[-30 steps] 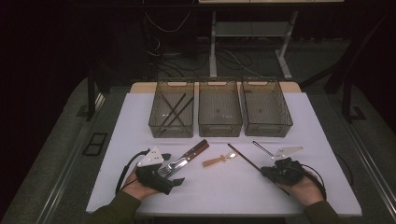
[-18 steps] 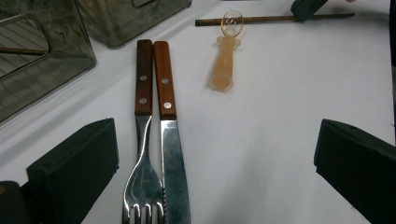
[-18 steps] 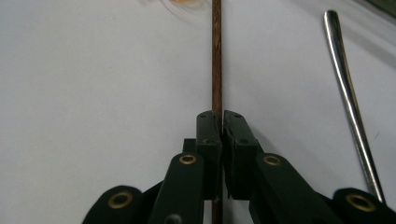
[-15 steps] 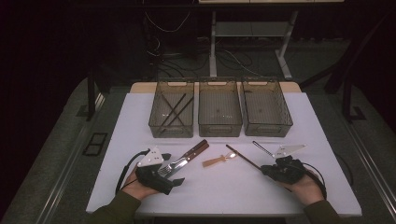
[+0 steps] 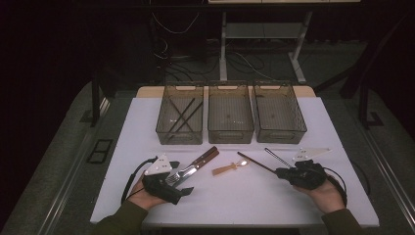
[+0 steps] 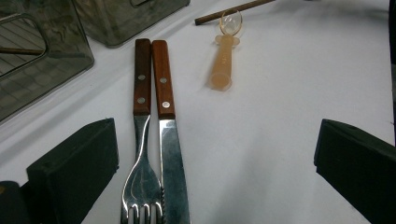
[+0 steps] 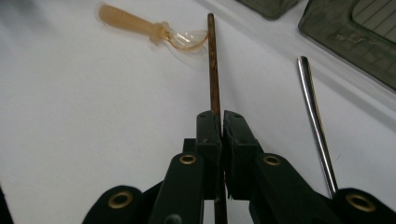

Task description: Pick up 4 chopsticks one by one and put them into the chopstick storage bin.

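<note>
My right gripper [image 7: 219,122] is clenched on the brown chopstick [image 7: 213,65]. My left gripper [image 6: 215,163] hangs released, fork [image 6: 141,140] and knife [image 6: 168,140] between its jaws

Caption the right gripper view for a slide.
Right gripper shut on a brown chopstick, beside a steel utensil handle on the white table.

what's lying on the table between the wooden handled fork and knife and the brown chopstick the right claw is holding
In the high view, a small plastic spoon lies between the fork and knife and the chopstick gripped by the right claw.
</note>
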